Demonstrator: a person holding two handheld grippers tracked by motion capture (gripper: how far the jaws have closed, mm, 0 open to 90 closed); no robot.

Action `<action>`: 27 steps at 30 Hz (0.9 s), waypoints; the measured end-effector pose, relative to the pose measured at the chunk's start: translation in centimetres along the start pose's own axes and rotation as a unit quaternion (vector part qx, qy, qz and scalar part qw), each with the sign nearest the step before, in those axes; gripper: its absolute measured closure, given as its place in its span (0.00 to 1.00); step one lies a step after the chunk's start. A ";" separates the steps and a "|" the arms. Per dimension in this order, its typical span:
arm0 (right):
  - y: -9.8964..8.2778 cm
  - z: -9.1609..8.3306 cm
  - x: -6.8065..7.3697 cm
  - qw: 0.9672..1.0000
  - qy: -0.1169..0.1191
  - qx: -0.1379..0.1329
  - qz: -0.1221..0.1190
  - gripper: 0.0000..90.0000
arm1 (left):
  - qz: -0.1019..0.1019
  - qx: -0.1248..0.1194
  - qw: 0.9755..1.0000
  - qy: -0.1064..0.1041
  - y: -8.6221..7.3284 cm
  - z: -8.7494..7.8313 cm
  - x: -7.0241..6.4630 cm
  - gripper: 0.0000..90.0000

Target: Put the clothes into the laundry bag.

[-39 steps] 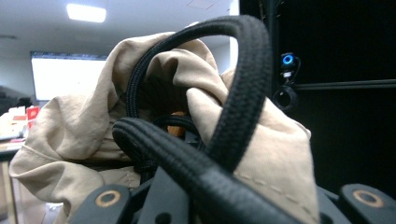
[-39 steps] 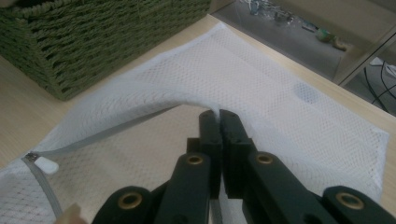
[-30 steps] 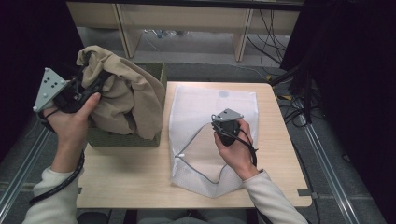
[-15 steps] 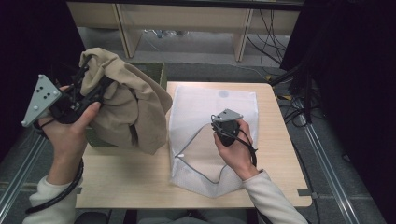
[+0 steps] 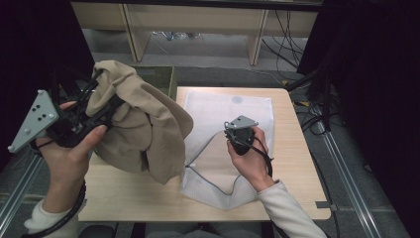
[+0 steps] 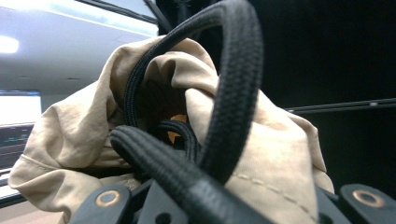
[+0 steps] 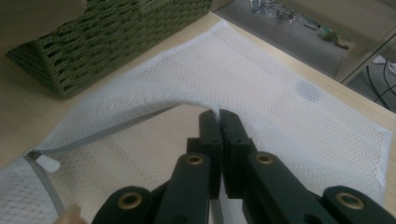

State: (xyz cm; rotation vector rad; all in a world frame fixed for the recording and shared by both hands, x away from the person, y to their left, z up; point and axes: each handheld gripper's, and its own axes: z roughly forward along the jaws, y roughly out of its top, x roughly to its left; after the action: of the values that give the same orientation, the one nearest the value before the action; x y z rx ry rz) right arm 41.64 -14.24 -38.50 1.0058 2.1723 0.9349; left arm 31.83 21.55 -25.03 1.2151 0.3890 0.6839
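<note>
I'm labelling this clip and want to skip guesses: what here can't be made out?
- Left claw tips: buried in the beige garment in the high view; cable and cloth cover them in the left gripper view.
- Green basket: inside hidden by the garment.
- Whether the right claw pinches the mesh bag: the shut jaws cover the contact.

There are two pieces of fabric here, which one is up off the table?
The beige garment, clamped in the left gripper and hanging above the table's left side. The white mesh laundry bag lies flat on the table, its edge pinched by the right gripper.
</note>
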 end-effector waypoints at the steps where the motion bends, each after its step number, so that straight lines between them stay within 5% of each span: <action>1: 0.0 0.0 -0.1 1.000 0.000 -0.001 -0.006 1.00 | 0.004 -0.003 1.000 -0.010 0.1 0.1 -0.1 0.89; 9: 0.0 0.1 -0.3 1.000 -0.001 -0.007 -0.018 1.00 | -0.012 0.019 0.996 -0.084 -0.2 0.6 -2.2 0.89; 13: 0.0 0.0 0.0 1.000 0.001 -0.001 -0.001 1.00 | -0.010 0.022 0.995 -0.093 -0.1 0.7 -2.5 0.89; 17: 0.0 0.1 -0.2 1.000 0.001 -0.004 -0.013 1.00 | -0.026 0.015 0.994 -0.109 0.1 0.9 -2.8 0.89; 21: 0.0 0.1 -0.3 1.000 -0.002 -0.009 -0.015 1.00 | -0.017 0.014 0.993 -0.117 0.4 1.1 -3.3 0.89; 27: 0.0 0.1 -0.3 1.000 0.003 -0.006 -0.012 1.00 | -0.032 0.025 0.988 -0.150 -0.2 1.8 -4.4 0.89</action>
State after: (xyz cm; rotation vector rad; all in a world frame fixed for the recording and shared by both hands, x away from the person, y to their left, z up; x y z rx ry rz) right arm 41.86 -14.43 -38.53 0.9703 2.1770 0.9390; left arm 29.74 17.30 -24.99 1.3242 0.1941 0.4285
